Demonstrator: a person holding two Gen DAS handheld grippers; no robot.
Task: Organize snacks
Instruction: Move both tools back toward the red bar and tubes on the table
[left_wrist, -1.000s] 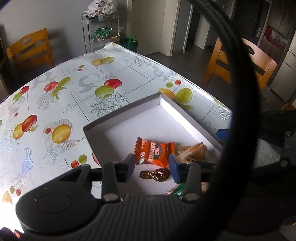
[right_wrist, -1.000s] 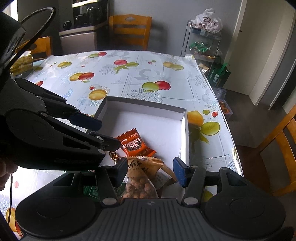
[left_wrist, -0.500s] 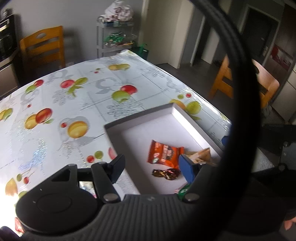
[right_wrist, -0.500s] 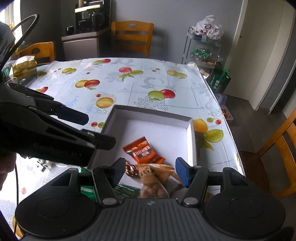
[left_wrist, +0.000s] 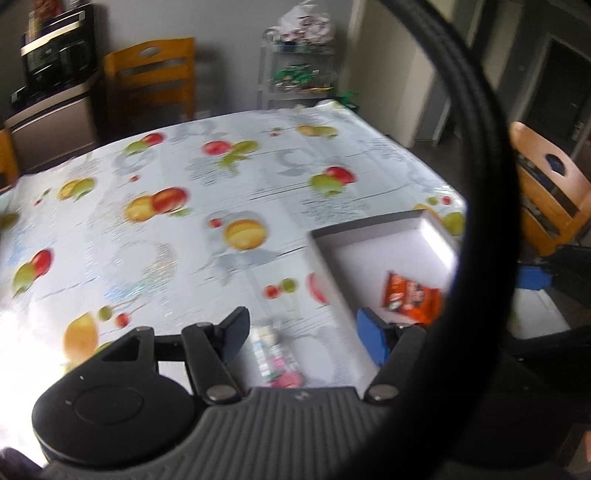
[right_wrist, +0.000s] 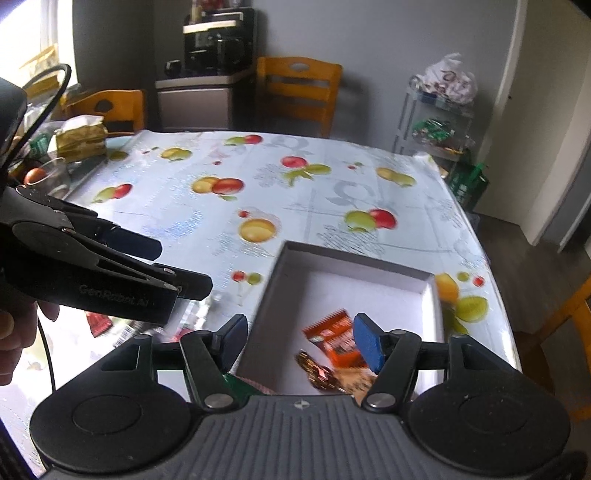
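Right wrist view: the right hand-held gripper (right_wrist: 300, 341) is opening, empty, above the box (right_wrist: 354, 258) holding an orange snack (right_wrist: 332, 330), while the left hand-held gripper (left_wrist: 301, 334) stands spread over the tabletop (left_wrist: 221, 206).

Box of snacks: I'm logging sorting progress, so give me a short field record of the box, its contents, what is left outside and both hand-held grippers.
box: white, shallow, open-topped, on the fruit-print tablecloth
in box: orange wrapper, brown-gold foil candy, a tan packet partly hidden
outside box: red wrapper and blurred packets to the box's left
left hand-held gripper: open, holding nothing, above a pink-and-white packet on the cloth
right hand-held gripper: jaws opening, nothing between pads, above the box's near end
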